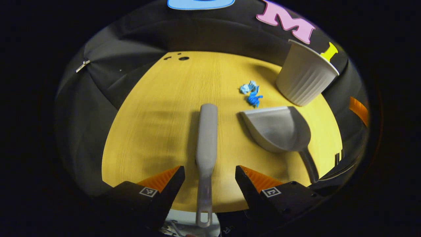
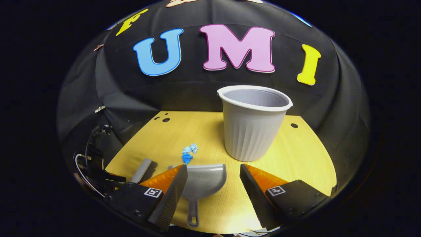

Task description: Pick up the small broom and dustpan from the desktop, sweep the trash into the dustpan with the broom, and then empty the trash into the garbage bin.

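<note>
In the left gripper view, the left tool (image 1: 210, 179) is spread, straddling the handle of the small broom (image 1: 206, 138), which lies ungrasped on the desk (image 1: 154, 108). In the right gripper view, the right tool (image 2: 213, 184) is spread above the dustpan (image 2: 204, 179); the blue trash (image 2: 189, 152) lies unswept beside the garbage bin (image 2: 253, 126), so all steps remain.

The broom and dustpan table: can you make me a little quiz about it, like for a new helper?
1. True or false: the left gripper is already shut on the broom.
2. What lies between the dustpan and the garbage bin: A) blue trash, B) a spoon, C) a sock?
3. Fill in: the right gripper has its open fingers on either side of the ____.

Key: 1 false, it is open. 2 A, the blue trash. 3 dustpan.
</note>
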A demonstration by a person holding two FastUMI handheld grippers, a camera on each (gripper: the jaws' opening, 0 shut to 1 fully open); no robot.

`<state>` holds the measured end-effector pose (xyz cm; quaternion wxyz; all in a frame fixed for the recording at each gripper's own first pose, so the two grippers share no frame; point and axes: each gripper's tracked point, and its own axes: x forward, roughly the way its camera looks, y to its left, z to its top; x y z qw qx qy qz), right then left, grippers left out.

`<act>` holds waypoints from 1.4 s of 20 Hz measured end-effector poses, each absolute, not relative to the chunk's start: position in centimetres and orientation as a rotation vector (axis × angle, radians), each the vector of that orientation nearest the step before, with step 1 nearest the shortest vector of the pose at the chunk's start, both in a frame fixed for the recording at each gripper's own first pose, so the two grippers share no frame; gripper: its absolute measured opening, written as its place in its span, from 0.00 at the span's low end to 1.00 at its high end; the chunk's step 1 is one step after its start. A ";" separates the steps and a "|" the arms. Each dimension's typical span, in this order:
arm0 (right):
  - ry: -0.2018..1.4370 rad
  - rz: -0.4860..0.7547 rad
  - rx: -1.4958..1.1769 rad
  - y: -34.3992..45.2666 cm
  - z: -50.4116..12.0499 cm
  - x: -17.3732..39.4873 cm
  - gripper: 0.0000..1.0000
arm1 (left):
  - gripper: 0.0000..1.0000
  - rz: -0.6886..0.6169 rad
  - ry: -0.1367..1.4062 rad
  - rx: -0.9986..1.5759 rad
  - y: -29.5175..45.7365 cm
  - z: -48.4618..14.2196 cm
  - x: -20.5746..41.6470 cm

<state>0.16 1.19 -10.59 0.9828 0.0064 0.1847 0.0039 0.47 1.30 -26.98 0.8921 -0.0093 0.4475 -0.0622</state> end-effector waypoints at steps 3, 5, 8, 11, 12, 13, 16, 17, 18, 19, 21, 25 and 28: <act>0.383 -0.018 0.037 0.3 -11.1 -0.6 0.99 | 0.99 -0.127 1.001 -0.003 1.5 -28.8 0.6; 0.394 -0.025 0.041 0.3 -11.3 -0.9 0.99 | 0.99 -0.132 1.046 0.007 1.5 -29.8 0.8; 0.391 -0.034 0.033 0.0 -11.3 -1.2 0.99 | 0.96 -0.148 1.097 0.016 1.2 -30.8 1.2; 0.389 -0.031 0.021 0.4 -11.4 -0.9 0.99 | 0.93 -0.140 1.134 0.014 1.3 -31.4 1.4; 0.392 -0.025 0.020 0.7 -11.5 -0.8 0.99 | 0.89 -0.138 1.132 0.020 1.4 -31.4 1.6; 0.394 -0.017 0.017 1.0 -11.6 -0.8 0.99 | 0.82 -0.143 1.129 0.027 1.4 -31.4 1.7; 0.418 0.005 0.017 1.8 -12.3 -1.0 0.99 | 0.70 -0.141 1.142 0.057 1.7 -31.7 1.6; 0.436 0.015 0.018 2.1 -12.8 -1.0 0.99 | 0.63 -0.142 1.137 0.081 2.0 -31.8 1.5; 0.463 0.030 0.018 2.6 -13.6 -1.0 0.99 | 0.59 -0.144 1.123 0.106 2.2 -31.7 1.5; 0.493 0.048 0.022 3.1 -14.4 -1.2 0.99 | 0.47 -0.152 1.111 0.119 2.2 -31.8 1.6; 0.563 0.088 0.036 4.4 -16.1 -1.5 0.99 | 0.31 -0.168 1.085 0.140 2.0 -32.0 1.6; 0.672 0.126 0.021 5.7 -18.8 -2.5 0.99 | 0.30 -0.192 1.026 0.122 2.2 -31.6 1.7; 0.729 0.120 -0.017 5.7 -20.4 -2.6 0.99 | 0.25 -0.198 1.005 0.007 1.8 -31.0 1.2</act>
